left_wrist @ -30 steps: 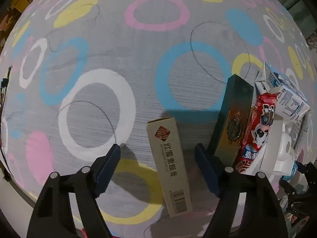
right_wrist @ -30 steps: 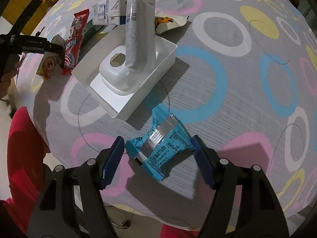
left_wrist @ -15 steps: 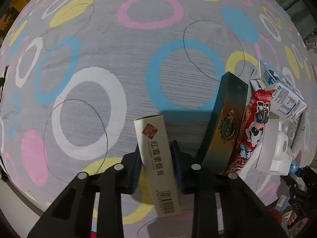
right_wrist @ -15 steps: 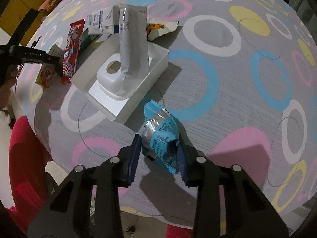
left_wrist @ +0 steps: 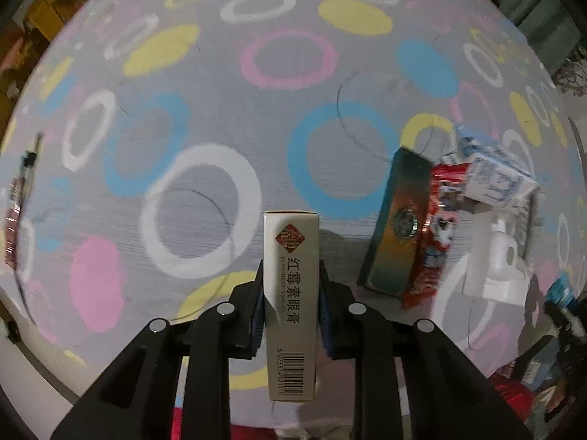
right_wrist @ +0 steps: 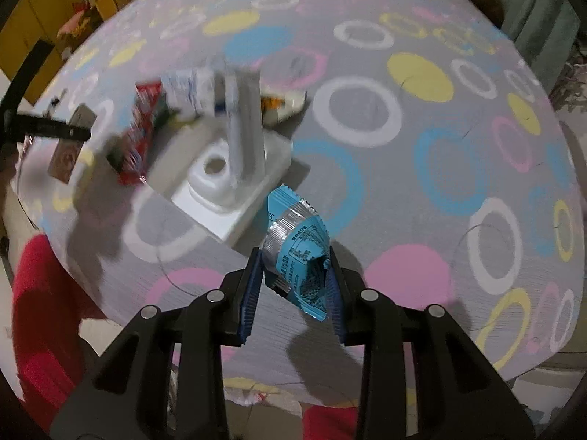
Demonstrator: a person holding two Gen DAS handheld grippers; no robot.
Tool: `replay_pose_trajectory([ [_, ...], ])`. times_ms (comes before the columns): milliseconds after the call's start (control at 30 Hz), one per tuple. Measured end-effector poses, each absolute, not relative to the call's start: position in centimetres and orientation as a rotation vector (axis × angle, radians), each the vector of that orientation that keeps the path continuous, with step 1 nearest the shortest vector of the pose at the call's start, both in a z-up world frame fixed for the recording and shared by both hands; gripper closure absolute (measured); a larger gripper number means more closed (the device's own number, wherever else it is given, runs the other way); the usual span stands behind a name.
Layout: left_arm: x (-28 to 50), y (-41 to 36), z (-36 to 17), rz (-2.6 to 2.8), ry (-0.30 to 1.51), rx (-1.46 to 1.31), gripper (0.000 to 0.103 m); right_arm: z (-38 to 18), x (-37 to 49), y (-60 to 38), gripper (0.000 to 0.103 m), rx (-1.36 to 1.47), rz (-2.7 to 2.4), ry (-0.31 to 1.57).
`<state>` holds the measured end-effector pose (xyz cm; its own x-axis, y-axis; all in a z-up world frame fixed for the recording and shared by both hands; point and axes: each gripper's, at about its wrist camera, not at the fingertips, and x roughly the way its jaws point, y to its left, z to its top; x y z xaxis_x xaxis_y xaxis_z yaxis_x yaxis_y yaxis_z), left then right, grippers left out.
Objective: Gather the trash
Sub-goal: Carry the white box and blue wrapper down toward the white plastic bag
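table: round top under a grey cloth (right_wrist: 422,190) printed with coloured rings; most of both frames is filled by it.
tray: white tray (right_wrist: 253,201) left of centre in the right wrist view; a white holder and an upright grey tube (right_wrist: 244,124) are stood in it.
loose trash: dark box (left_wrist: 398,223), red wrapper (left_wrist: 431,242) and milk carton (left_wrist: 495,183) are grouped at the right of the left wrist view, beside the tray.
left gripper (left_wrist: 290,302): pinched on the pale carton (left_wrist: 291,304), low centre, held clear of the cloth.
right gripper (right_wrist: 296,280): pinched on the crumpled blue wrapper (right_wrist: 297,253), low centre, just below the tray corner.
risk, wrapper: slick foil is caught only at its crumpled lower part; it may be slipped out if swung.
risk, tube: may be knocked over if the tray is crowded.
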<state>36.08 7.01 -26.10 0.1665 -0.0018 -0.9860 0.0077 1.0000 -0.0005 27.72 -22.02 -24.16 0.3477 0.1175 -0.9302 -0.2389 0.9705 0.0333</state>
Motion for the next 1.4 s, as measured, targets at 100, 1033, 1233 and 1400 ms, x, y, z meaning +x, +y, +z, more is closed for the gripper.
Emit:
replay_pose_trajectory([
  [100,35.1,7.0,-23.4,-0.019,1.354,0.012,0.079,-21.1,27.0,-22.0,0.070,-0.109,0.214,1.123],
  [1033,18.9,2.8,-17.9,-0.233,1.252,0.089,0.079,-12.1,15.2,-16.0,0.070,-0.108,0.258,0.899],
  [1233,16.3,1.1,-20.2,-0.267,1.281,0.117,0.079,-14.0,12.5,-15.2,0.070,-0.115,0.257,0.925],
  [1400,14.6,-0.2,-22.0,-0.299,1.307,0.124,0.079,-16.0,10.7,-14.8,0.070,-0.103,0.257,0.963],
])
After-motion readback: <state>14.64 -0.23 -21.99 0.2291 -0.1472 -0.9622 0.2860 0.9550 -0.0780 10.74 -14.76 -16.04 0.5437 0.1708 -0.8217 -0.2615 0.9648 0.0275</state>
